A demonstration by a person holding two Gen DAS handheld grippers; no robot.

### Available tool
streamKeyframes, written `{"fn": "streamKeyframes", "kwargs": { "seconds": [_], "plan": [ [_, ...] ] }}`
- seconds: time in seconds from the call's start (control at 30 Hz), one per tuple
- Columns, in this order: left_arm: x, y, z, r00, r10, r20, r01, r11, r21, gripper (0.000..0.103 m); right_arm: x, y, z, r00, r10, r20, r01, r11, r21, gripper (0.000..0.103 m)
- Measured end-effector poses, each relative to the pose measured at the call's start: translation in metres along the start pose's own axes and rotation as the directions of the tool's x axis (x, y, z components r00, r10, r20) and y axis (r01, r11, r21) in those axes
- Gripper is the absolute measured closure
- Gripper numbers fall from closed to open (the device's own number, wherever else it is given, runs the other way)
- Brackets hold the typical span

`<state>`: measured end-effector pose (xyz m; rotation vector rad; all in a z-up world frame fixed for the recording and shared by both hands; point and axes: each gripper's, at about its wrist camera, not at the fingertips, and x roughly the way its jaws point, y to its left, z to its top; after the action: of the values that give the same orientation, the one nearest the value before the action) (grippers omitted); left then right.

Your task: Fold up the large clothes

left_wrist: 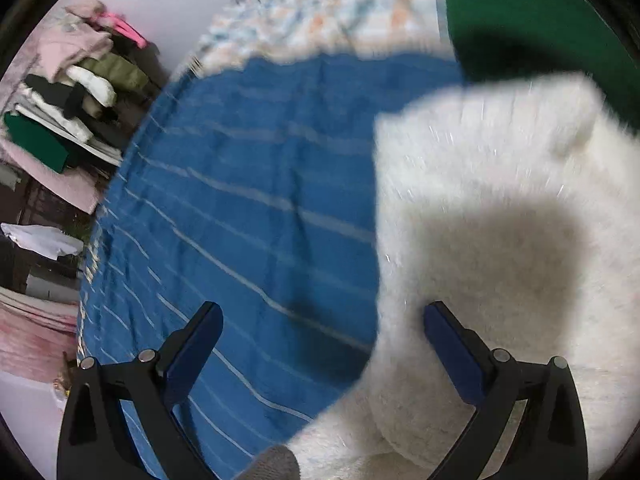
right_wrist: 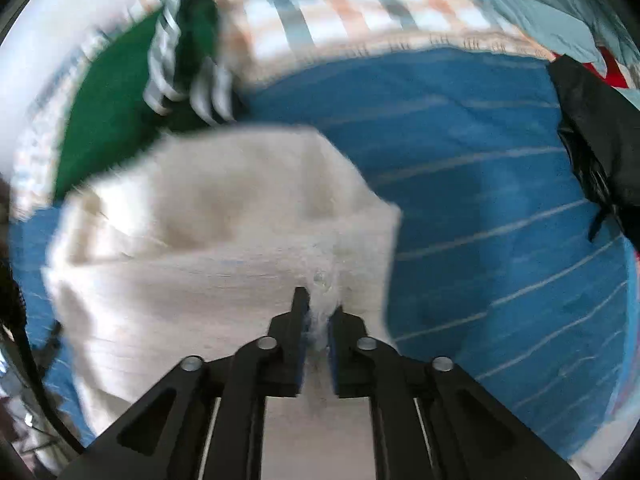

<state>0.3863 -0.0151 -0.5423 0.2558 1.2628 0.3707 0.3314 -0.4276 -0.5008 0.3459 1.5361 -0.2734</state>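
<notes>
One white fuzzy garment (right_wrist: 224, 240) lies on the blue striped cover (right_wrist: 480, 208) of the bed | my right tongs (right_wrist: 318, 312) pinch its edge between nearly closed pads | my left tongs (left_wrist: 320, 332) are wide apart, holding nothing, over its left border | green cloth (left_wrist: 520, 24) behind

Bright, even light; motion blur thru-out, fisheye-warped edges, soft shadow on white garment (left_wrist: 500, 240)

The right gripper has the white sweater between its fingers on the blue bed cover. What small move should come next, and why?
Probably lift the pinched edge and carry it across. The right gripper pinches the white sweater, while the left gripper hangs open over it.
</notes>
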Motion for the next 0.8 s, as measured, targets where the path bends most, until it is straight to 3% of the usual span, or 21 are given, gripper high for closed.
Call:
{"fn": "streamKeyframes", "kwargs": {
  "seconds": [0.07, 0.13, 0.2, 0.27, 0.33, 0.37, 0.43, 0.5, 0.6, 0.67, 0.7, 0.73, 0.8],
  "plan": [
    [-0.006, 0.004, -0.002, 1.0, -0.005, 0.023, 0.005, 1.0, -0.019, 0.0, -0.013, -0.008, -0.009, 1.0, 0.023, 0.019, -0.024, 0.999, 0.035, 0.065],
    [-0.011, 0.003, -0.005, 0.999, 0.008, 0.049, -0.008, 1.0, -0.006, 0.0, -0.043, -0.009, -0.021, 0.994, 0.026, 0.104, -0.03, 0.999, 0.035, 0.064],
    [-0.007, -0.002, -0.01, 0.998, 0.014, 0.055, -0.014, 1.0, 0.003, 0.0, -0.068, -0.003, -0.034, 0.977, 0.111, 0.181, -0.115, 0.993, 0.011, 0.064],
    [-0.003, -0.003, -0.012, 0.998, 0.016, 0.054, -0.016, 1.0, 0.0, 0.0, -0.065, 0.01, -0.037, 0.963, 0.222, 0.154, -0.215, 0.975, -0.058, 0.064],
    [-0.002, -0.004, -0.012, 0.998, 0.021, 0.056, -0.021, 1.0, -0.006, 0.0, -0.038, 0.024, -0.032, 0.958, 0.277, 0.077, -0.27, 0.959, -0.085, 0.064],
    [-0.002, -0.005, -0.011, 0.998, 0.023, 0.054, -0.023, 1.0, -0.006, 0.0, -0.017, 0.03, -0.027, 0.963, 0.266, 0.034, -0.263, 0.961, -0.083, 0.064],
    [0.0, -0.008, -0.011, 0.999, 0.018, 0.05, -0.017, 1.0, -0.007, 0.0, 0.024, 0.039, -0.018, 0.989, 0.146, -0.021, -0.148, 0.982, -0.116, 0.066],
    [0.001, -0.012, -0.012, 0.998, 0.035, 0.054, -0.035, 0.999, -0.003, 0.0, 0.057, 0.044, -0.012, 0.992, 0.11, -0.057, -0.116, 0.985, -0.13, 0.065],
    [-0.007, -0.013, -0.013, 0.996, 0.07, 0.059, -0.07, 0.998, -0.003, 0.0, 0.05, 0.062, -0.007, 0.998, 0.032, -0.049, -0.041, 0.981, -0.191, 0.063],
    [-0.022, -0.011, -0.017, 0.993, 0.098, 0.062, -0.097, 0.995, -0.025, 0.0, 0.035, 0.063, -0.01, 0.997, 0.068, -0.045, -0.076, 0.973, -0.218, 0.044],
    [-0.03, -0.01, -0.02, 0.992, 0.113, 0.063, -0.111, 0.993, -0.035, 0.0, 0.022, 0.059, -0.014, 0.994, 0.107, -0.037, -0.113, 0.966, -0.232, 0.027],
    [-0.044, -0.01, -0.026, 0.988, 0.137, 0.068, -0.134, 0.99, -0.049, 0.0, 0.01, 0.054, -0.018, 0.993, 0.117, -0.019, -0.118, 0.96, -0.252, 0.017],
    [-0.07, -0.014, -0.041, 0.98, 0.18, 0.085, -0.175, 0.983, -0.062, 0.0, -0.013, 0.039, -0.027, 0.992, 0.121, 0.02, -0.11, 0.951, -0.29, 0.017]
  ]
}}
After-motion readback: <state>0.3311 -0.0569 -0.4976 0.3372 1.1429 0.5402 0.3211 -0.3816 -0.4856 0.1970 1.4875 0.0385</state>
